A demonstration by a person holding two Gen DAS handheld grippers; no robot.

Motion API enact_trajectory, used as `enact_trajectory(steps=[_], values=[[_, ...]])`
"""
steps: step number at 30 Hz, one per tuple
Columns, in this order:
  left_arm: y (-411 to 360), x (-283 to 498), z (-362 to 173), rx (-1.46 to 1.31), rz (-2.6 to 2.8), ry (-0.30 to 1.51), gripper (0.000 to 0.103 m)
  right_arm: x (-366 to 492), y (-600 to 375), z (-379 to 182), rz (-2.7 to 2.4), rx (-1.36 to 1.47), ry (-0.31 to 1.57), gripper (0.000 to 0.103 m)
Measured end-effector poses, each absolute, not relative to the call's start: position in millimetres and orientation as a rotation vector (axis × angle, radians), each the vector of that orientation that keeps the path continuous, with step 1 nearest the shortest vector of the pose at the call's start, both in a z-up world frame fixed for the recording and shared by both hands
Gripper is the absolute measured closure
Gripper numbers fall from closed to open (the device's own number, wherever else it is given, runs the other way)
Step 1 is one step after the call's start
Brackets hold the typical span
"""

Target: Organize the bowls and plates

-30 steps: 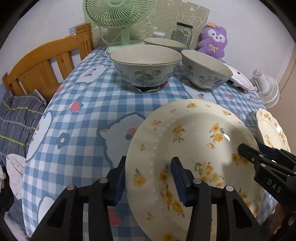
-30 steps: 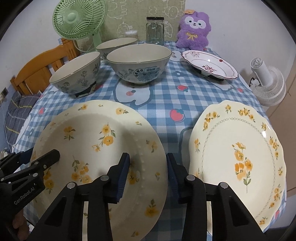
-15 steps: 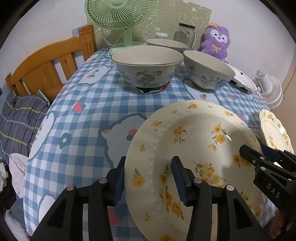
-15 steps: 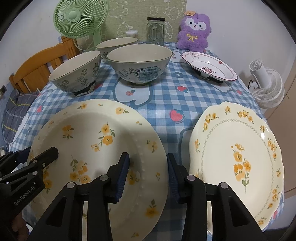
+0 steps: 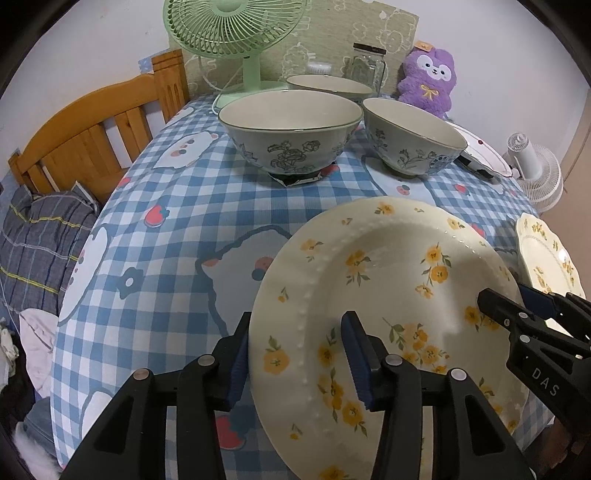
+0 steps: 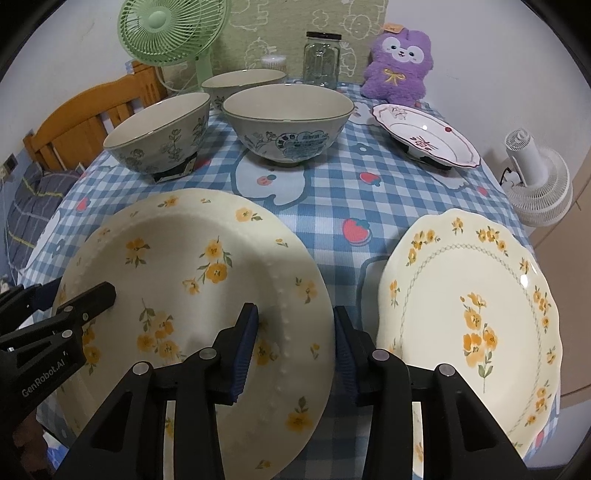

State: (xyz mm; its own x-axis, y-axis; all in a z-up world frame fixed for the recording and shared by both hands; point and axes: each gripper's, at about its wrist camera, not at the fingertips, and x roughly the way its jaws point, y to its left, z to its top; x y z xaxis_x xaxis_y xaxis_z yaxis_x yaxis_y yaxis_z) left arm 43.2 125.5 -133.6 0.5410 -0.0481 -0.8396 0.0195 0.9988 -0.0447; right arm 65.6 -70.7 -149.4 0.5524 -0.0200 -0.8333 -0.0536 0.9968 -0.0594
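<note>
Our left gripper (image 5: pixel 297 354) and right gripper (image 6: pixel 295 349) are matte black plastic, each finger lined with a ribbed blue pad and pinned with round silver screws. White lettering marks them: "DAS" on the right one, "GenRobot.AI" on the left.

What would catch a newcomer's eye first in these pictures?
The cream plate with yellow flowers up front, its opposite rims between the fingers of the left gripper and right gripper. Behind it stand three blue-patterned bowls, with a green fan and purple plush toy at the table's far edge.
</note>
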Motion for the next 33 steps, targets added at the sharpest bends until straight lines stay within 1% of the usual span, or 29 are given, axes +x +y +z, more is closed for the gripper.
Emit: enact_trajectory(steps=[21,33], values=[[123,48,-118,-0.041,-0.03,1.002,0.057,70,-77,-136,0.055,-0.086,0.983,0.061],[126,53,-131,-0.053,-0.019,1.035,0.056,77,-76,-147,0.056,-0.07,0.996,0.061]])
